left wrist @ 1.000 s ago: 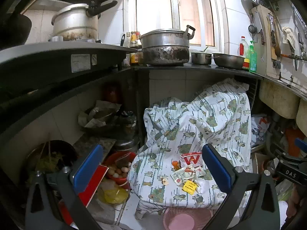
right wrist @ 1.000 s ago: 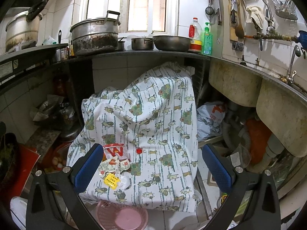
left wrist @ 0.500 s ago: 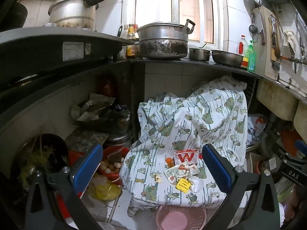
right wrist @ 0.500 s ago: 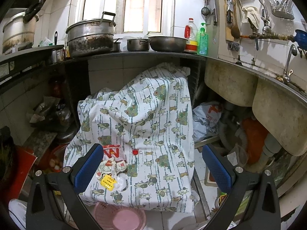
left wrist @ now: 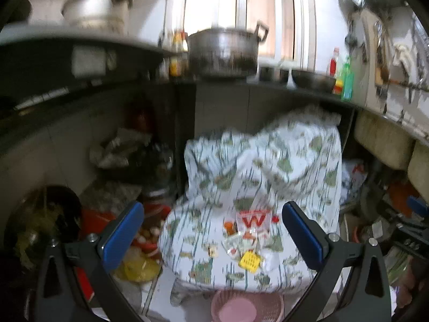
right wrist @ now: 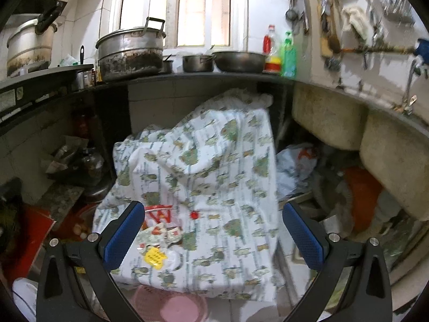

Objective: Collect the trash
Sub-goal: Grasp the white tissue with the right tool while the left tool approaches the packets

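A patterned cloth (left wrist: 268, 166) covers the support at frame centre. Directly on it, lower centre: a red-and-white wrapper (left wrist: 252, 221), crumpled wrappers (left wrist: 241, 241), a yellow piece (left wrist: 250, 261) and a small red cap (right wrist: 194, 215).

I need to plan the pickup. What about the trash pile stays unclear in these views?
- Wrappers: left wrist view, motion blur hides their count.
- Yellow piece: right wrist view, too blurred to identify.
- Pink basket: cut off by the bottom edge.
- Whatever the patterned cloth covers: hidden.
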`<state>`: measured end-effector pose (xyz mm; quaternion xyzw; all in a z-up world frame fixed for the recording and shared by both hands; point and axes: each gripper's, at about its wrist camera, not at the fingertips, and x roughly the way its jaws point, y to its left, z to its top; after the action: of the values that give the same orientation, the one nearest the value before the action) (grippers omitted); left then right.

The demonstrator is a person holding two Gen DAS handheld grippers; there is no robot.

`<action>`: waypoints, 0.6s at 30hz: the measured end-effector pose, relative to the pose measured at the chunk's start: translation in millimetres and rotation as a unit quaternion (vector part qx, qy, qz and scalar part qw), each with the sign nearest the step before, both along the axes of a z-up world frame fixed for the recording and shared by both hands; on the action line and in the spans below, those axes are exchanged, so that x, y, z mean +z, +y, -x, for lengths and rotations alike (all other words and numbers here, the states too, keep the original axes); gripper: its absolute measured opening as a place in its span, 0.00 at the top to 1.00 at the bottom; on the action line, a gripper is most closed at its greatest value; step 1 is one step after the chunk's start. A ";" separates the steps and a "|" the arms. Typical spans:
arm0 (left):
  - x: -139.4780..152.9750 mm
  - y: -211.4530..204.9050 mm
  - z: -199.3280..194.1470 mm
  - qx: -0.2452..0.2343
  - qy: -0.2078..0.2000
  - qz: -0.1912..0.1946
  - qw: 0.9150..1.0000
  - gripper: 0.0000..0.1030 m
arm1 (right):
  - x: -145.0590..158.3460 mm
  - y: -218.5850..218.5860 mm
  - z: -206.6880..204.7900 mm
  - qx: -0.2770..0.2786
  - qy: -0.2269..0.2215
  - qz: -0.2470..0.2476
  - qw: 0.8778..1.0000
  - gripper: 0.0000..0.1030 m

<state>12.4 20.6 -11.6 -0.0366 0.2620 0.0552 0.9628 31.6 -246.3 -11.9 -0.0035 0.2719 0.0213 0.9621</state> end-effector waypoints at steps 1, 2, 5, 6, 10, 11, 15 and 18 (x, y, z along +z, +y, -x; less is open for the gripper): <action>-7.1 -0.5 -9.8 -0.008 0.016 -0.001 1.000 0.00 | -3.3 1.8 -7.2 0.020 0.009 -0.008 1.000 0.02; -14.0 -1.2 -19.8 -0.017 0.031 -0.003 0.999 0.00 | -7.5 4.3 -15.9 0.037 0.023 -0.012 0.999 0.08; -36.9 3.0 -48.1 -0.032 0.056 0.004 0.998 0.00 | -26.7 9.1 -40.1 0.071 0.059 -0.020 0.995 0.20; -45.0 5.3 -54.9 -0.035 0.056 0.009 0.998 0.00 | -33.7 9.9 -46.3 0.079 0.069 -0.019 0.994 0.21; -90.2 7.8 -91.2 -0.036 0.115 0.001 0.993 0.16 | -89.4 11.0 -80.7 0.076 0.139 -0.025 0.987 0.42; -100.2 7.1 -97.6 -0.037 0.129 0.005 0.991 0.19 | -106.7 11.4 -89.4 0.070 0.158 -0.030 0.984 0.50; -163.0 6.6 -129.6 -0.056 0.217 0.059 0.973 0.28 | -161.5 11.0 -112.2 0.067 0.212 -0.030 0.974 0.66; -197.6 4.8 -149.1 -0.064 0.264 0.088 0.958 0.37 | -193.9 12.1 -126.4 0.080 0.244 -0.047 0.965 0.76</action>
<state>161.5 25.3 -209.1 -0.0881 0.5128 -0.0218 0.8537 158.0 -234.3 -205.8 0.0254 0.4961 0.1115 0.8607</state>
